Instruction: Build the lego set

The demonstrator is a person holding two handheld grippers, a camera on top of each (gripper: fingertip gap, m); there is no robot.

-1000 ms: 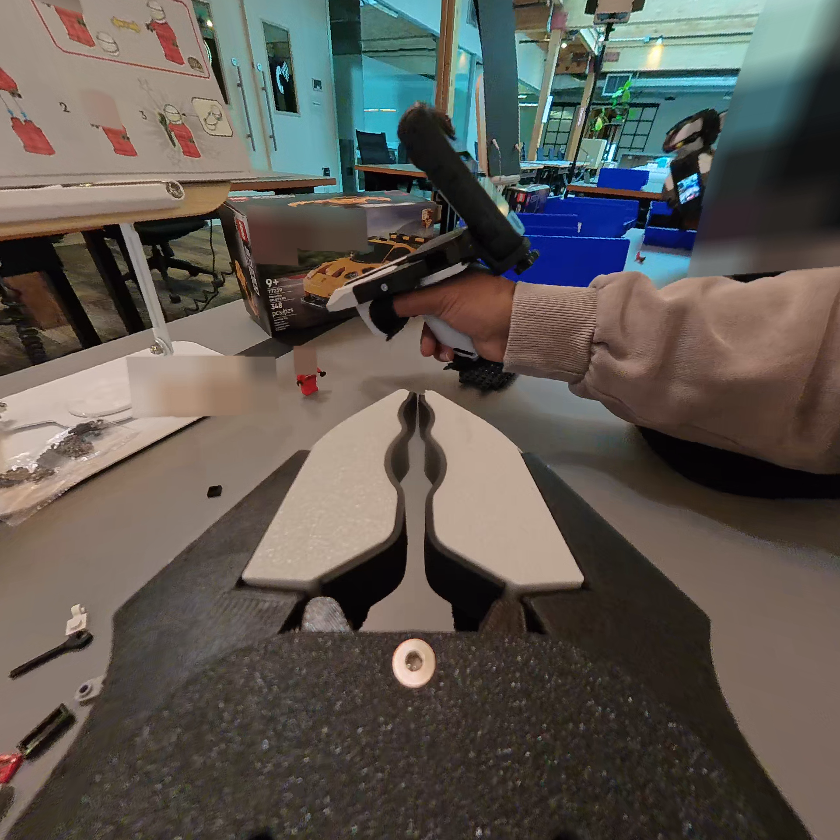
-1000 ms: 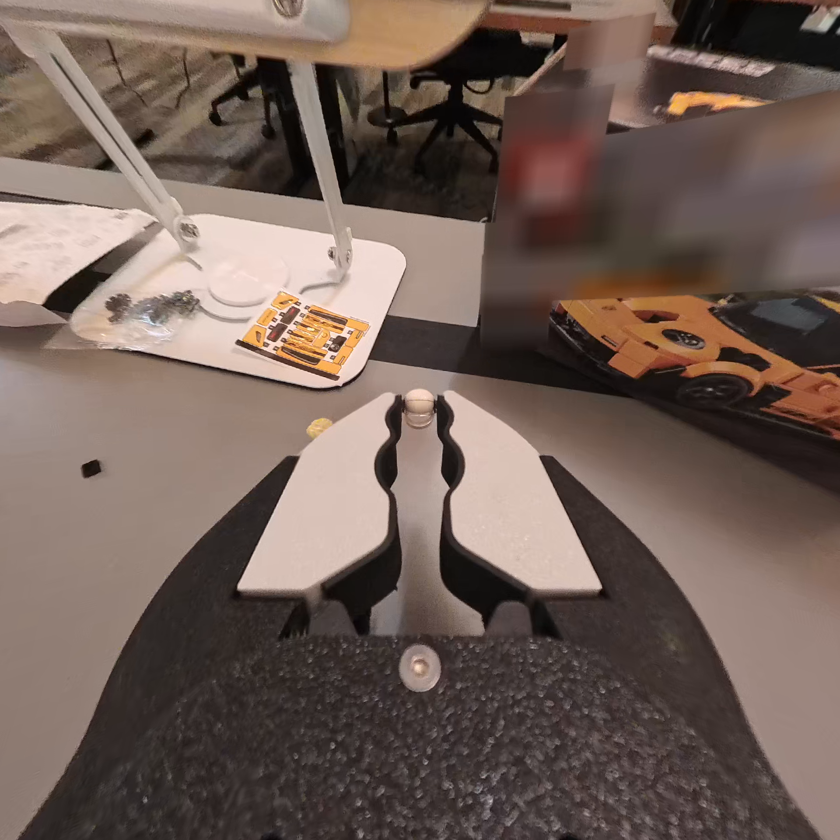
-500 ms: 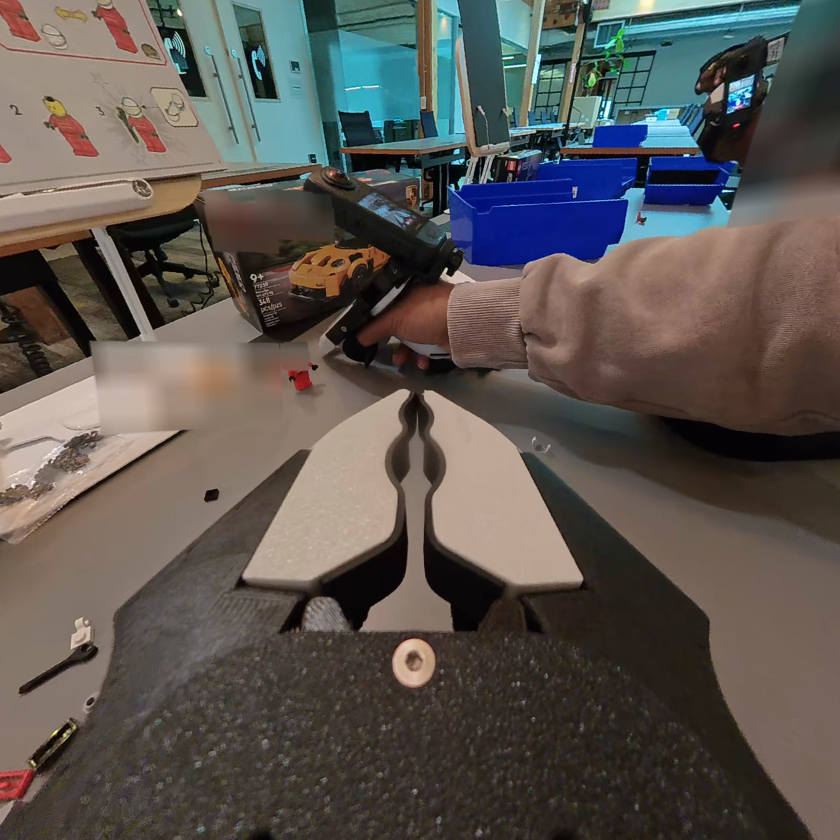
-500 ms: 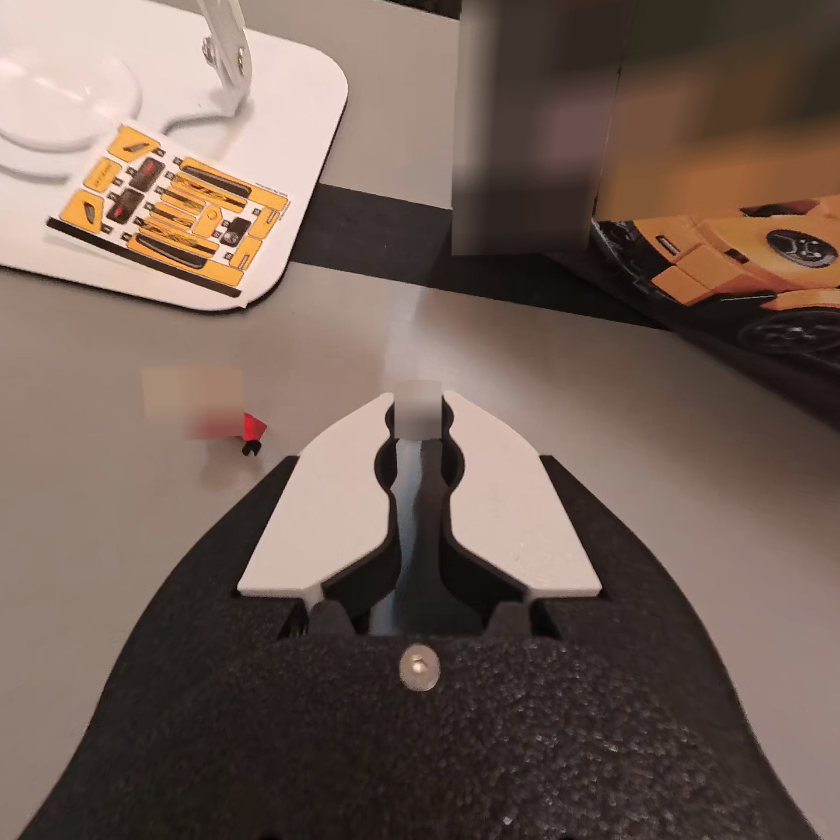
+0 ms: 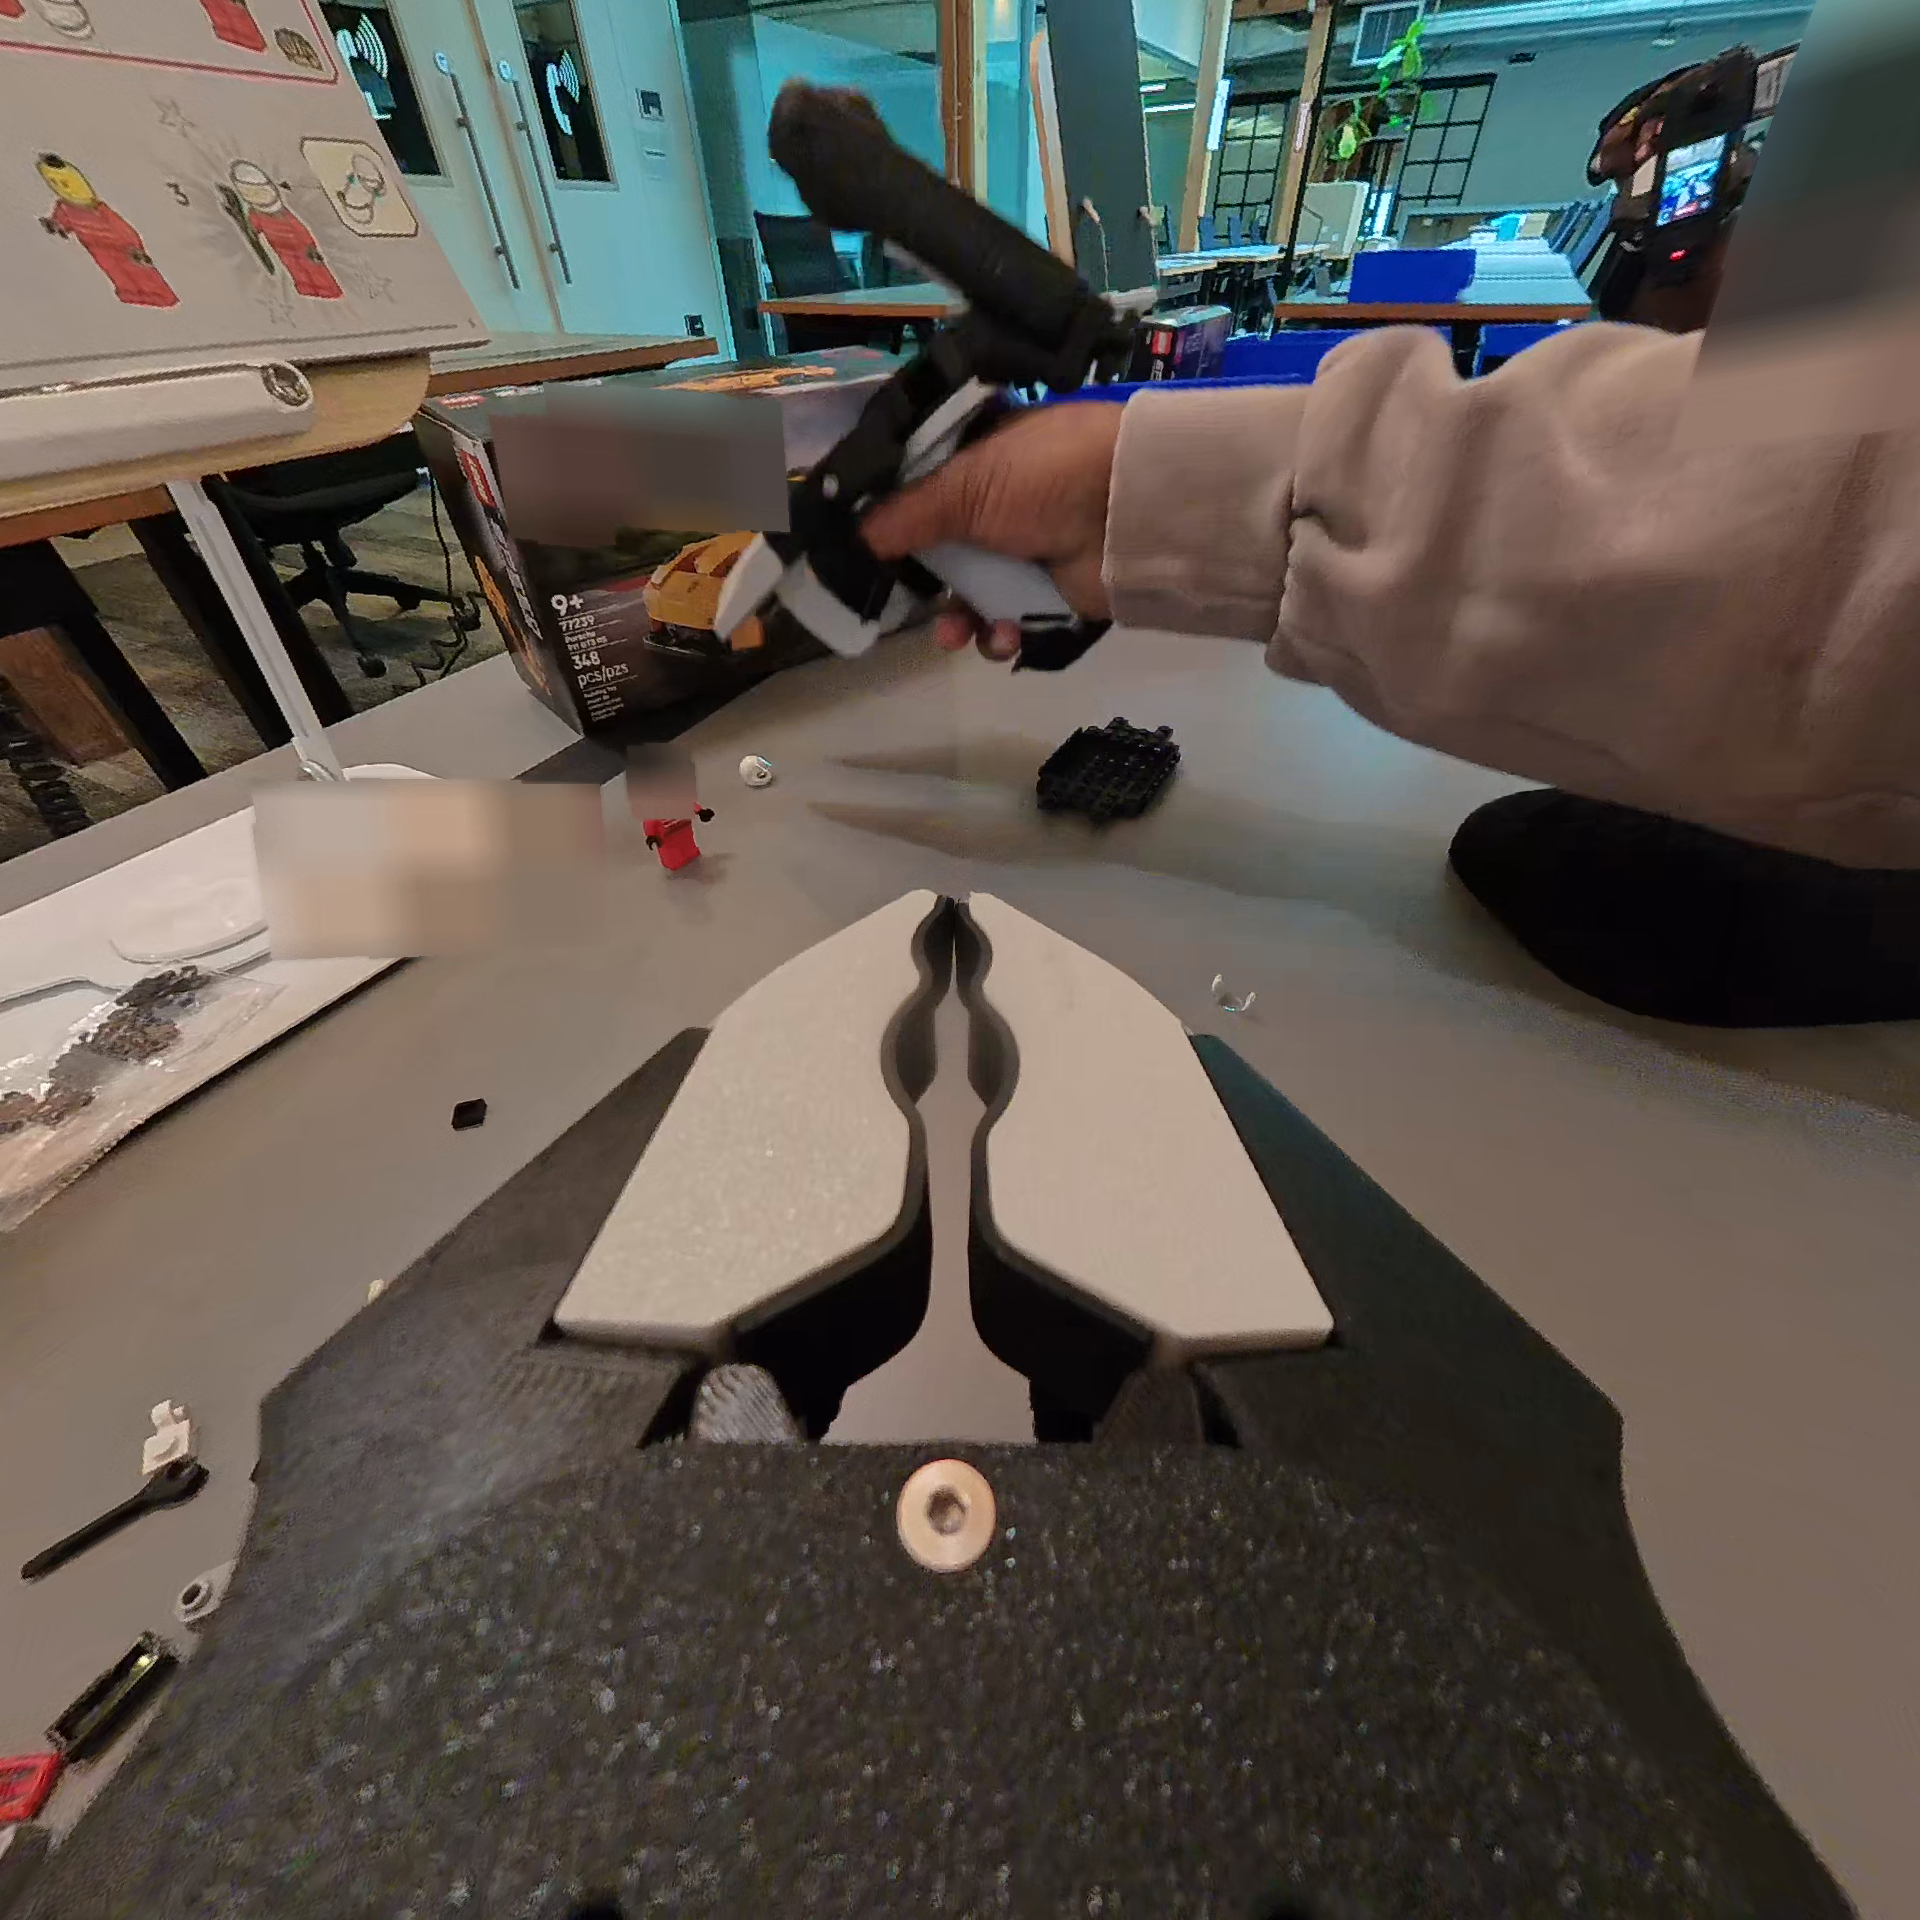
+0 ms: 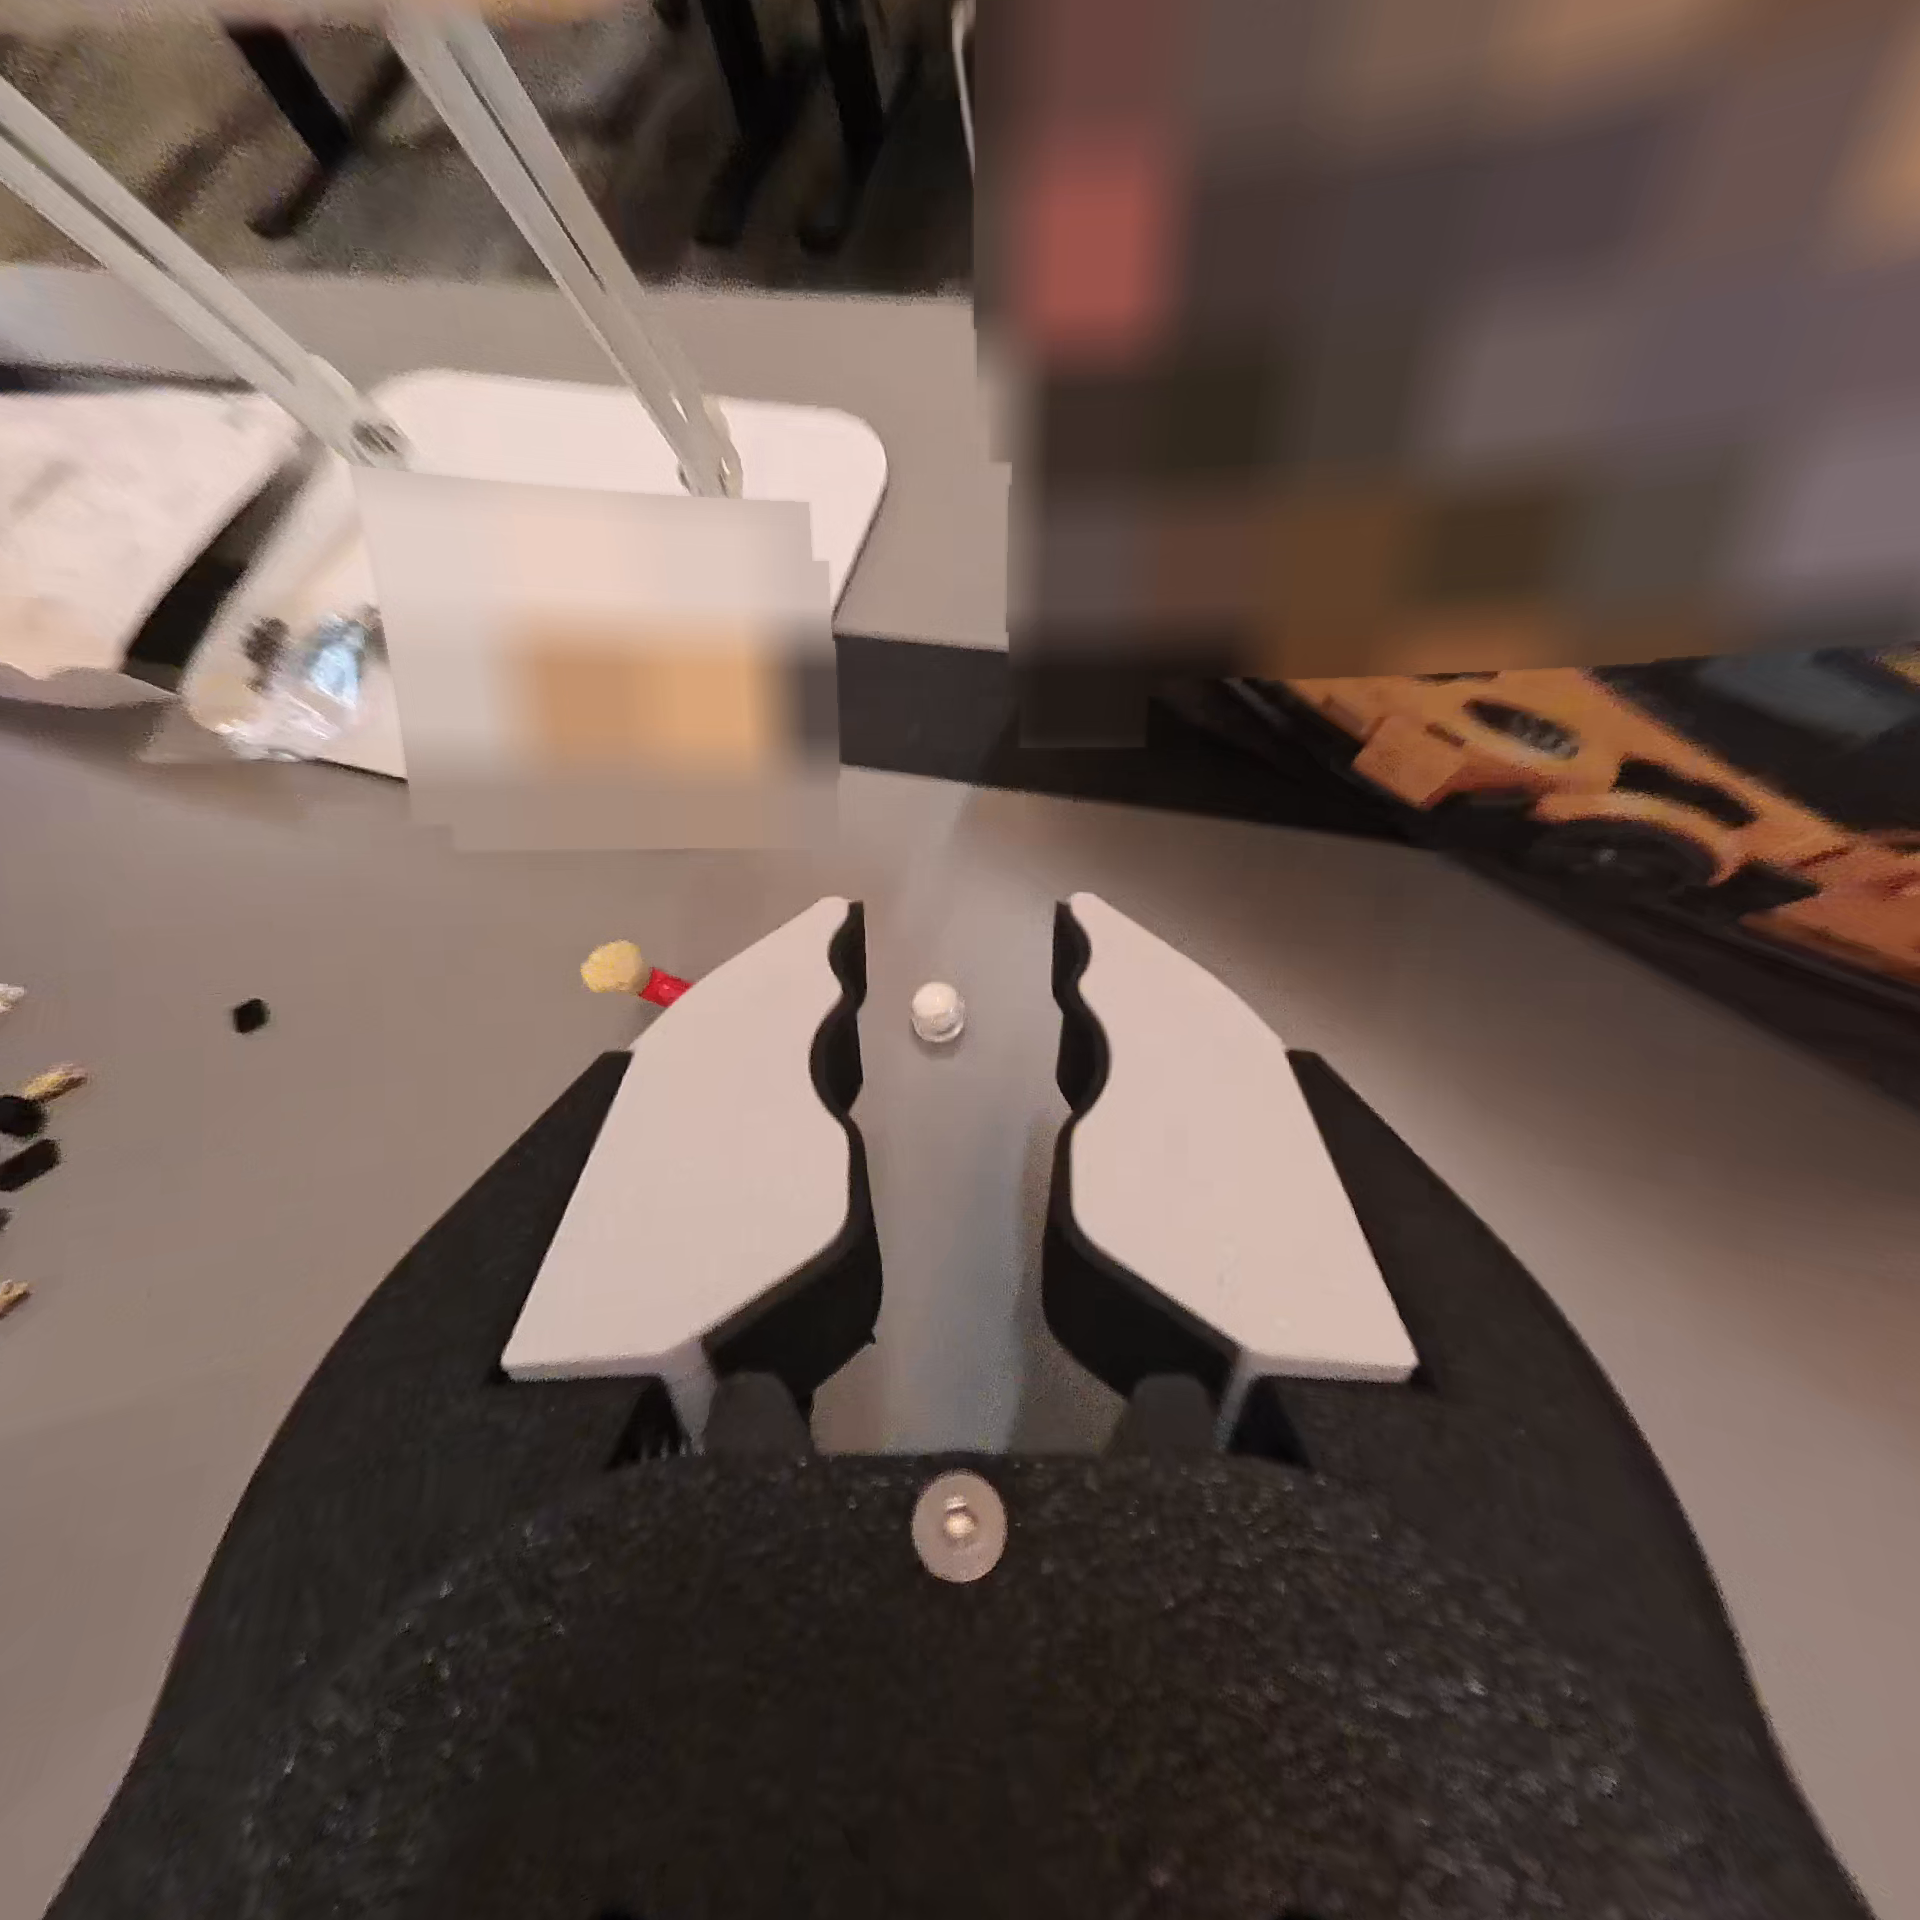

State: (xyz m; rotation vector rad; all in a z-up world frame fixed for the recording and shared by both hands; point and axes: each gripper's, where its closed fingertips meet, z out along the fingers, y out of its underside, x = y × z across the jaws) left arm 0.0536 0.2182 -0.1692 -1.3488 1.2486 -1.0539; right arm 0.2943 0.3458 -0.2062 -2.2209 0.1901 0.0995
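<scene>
Right gripper (image 6: 958, 914) has its jaws spread wide, and the little white round piece (image 6: 937, 1011) sits loose on the grey table (image 6: 312, 1195) in the gap between them, touching neither. The red minifigure (image 6: 642, 979) lies just left of that piece, partly hidden behind the left finger. The set's box (image 5: 623, 582) stands behind it. Left gripper (image 5: 951, 902) hangs over the table well back from the piece, jaws pressed together with nothing in them.
</scene>
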